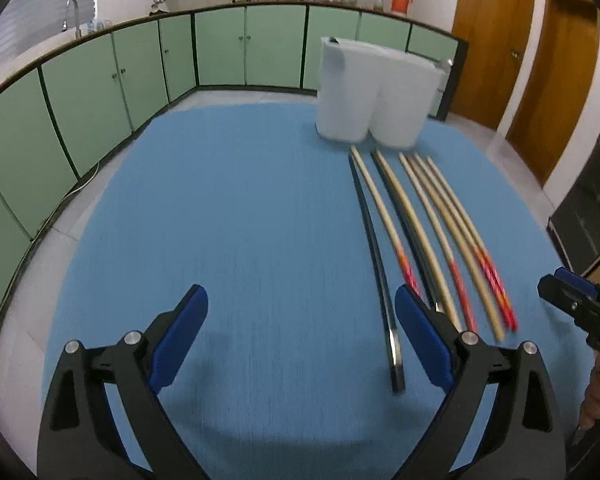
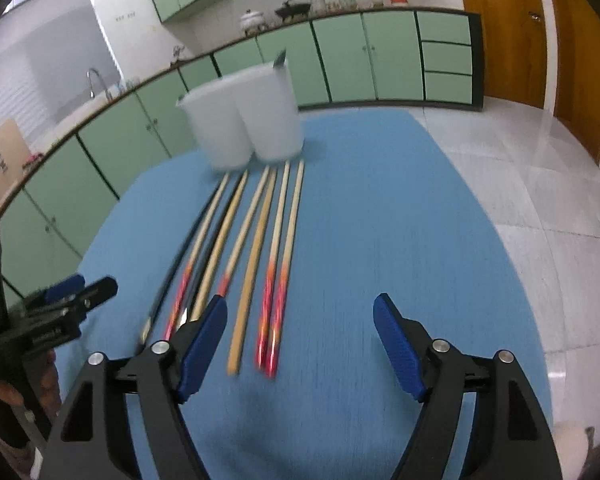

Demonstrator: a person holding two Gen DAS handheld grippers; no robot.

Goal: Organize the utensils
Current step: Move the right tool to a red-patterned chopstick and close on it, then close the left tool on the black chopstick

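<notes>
A: Where do the utensils lie now?

B: All of them lie on the blue cloth (image 1: 228,208), in a row just in front of the white holder (image 1: 374,92). The holder has two cup-shaped compartments side by side. The chopsticks (image 2: 256,248) point with their thin ends toward the holder, and their thick ends, some with red pattern, point away from it. Most are pale wood; two dark ones (image 1: 374,252) lie among them on the holder's left half.

A: Is something already inside the holder?

B: A small grey thing shows over its rim in the right wrist view, but the picture is blurred and I cannot tell what it is.

A: And the grippers?

B: The left gripper (image 1: 302,334) has its jaws spread wide and holds nothing; only bare cloth is between them, left of the row. The right gripper (image 2: 300,340) is also well open and empty. Its left finger is above the thick ends of the chopsticks, and no pad presses on anything.

A: So which step is this?

B: I judge it is the very start: both hands come near, nothing is picked yet.

A: What does the next move need?

B: One gripper should go down over the thick end of one chopstick, jaws across it, and close. The sticks lie close together and flat, so taking only one is the difficulty.
</notes>
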